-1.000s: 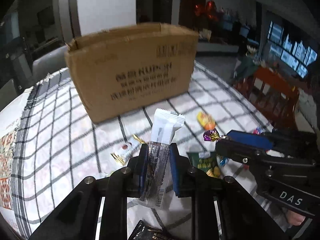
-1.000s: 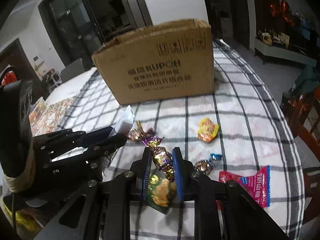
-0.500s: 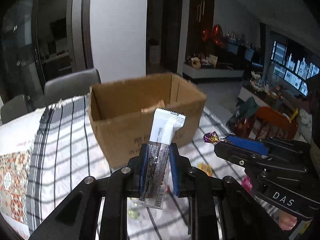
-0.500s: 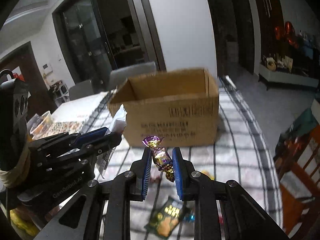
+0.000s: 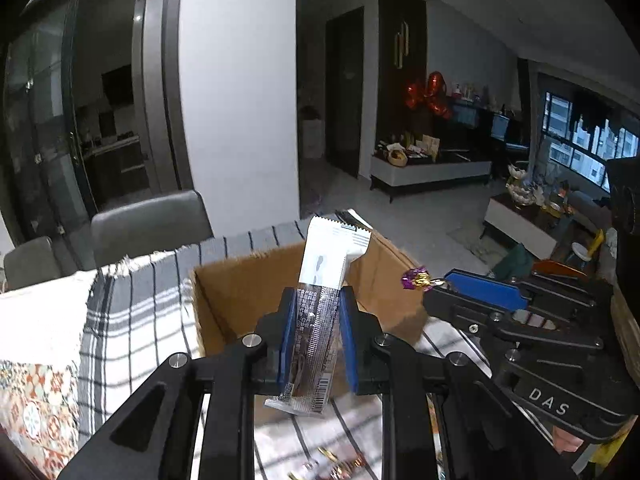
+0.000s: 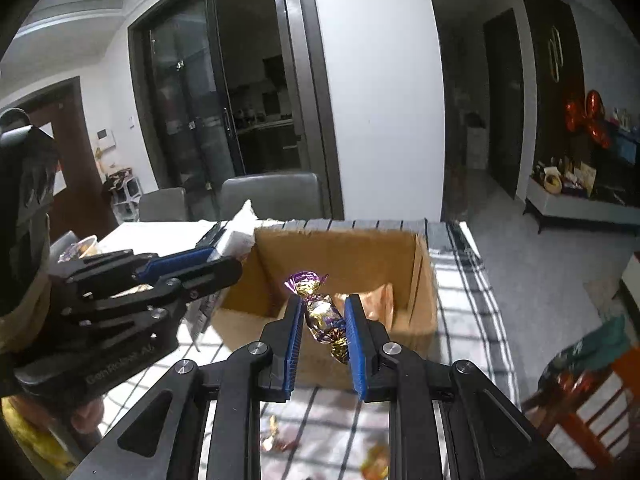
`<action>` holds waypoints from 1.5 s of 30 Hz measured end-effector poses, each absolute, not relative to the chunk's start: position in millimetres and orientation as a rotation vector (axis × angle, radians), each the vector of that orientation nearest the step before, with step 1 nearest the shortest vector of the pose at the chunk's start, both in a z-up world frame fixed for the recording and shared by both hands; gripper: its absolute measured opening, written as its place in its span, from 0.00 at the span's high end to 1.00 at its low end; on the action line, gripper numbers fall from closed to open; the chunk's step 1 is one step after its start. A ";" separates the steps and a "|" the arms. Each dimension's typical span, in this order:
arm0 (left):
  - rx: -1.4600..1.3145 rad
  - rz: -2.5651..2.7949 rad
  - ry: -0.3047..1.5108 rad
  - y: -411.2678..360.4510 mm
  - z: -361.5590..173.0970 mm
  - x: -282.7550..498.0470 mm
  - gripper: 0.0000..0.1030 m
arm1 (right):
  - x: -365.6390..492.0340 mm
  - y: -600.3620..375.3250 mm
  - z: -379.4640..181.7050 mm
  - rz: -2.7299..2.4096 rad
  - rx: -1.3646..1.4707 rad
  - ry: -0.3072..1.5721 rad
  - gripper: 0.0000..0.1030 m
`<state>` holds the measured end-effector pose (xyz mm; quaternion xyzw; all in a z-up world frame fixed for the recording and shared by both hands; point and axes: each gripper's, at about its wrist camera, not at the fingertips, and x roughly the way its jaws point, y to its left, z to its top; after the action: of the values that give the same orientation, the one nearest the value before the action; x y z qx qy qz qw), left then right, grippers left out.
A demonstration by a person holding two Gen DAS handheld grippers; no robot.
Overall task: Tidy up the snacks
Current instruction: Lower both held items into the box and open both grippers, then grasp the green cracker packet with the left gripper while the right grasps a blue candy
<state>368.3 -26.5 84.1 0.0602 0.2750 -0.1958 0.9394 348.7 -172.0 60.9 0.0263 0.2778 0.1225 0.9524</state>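
On the left, the left hand-held gripper (image 5: 316, 336) is clenched on a long white-and-silver foil snack bar wrapper (image 5: 320, 308), held upright above the near wall of the open brown cardboard box (image 5: 224, 304). The box stands on the surface covered by a white cloth with black check lines (image 5: 120, 320). To the right, the right hand-held gripper (image 6: 322, 332) grips a purple-and-gold foil twist-wrapped candy (image 6: 322, 314) between its blue pads (image 6: 294, 340), also over the box's near edge (image 6: 360, 256). Loose wrapped sweets (image 6: 276, 438) lie blurred on the cloth below.
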 end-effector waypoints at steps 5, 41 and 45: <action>0.142 -0.388 0.556 -30.5 86.7 391.0 0.79 | 377.6 -174.5 62.3 0.254 0.034 0.569 0.78; 0.212 -0.402 0.579 -40.3 41.3 261.6 0.42 | 246.8 -197.4 24.4 0.116 0.050 0.585 0.51; 0.234 -0.414 0.607 -49.8 26.4 244.4 0.42 | 224.5 -204.5 9.0 0.103 0.051 0.618 0.51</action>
<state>244.4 -49.8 26.4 0.1143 0.2962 -0.2019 0.9265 224.5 -204.5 9.0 0.0250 0.3040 0.0507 0.9510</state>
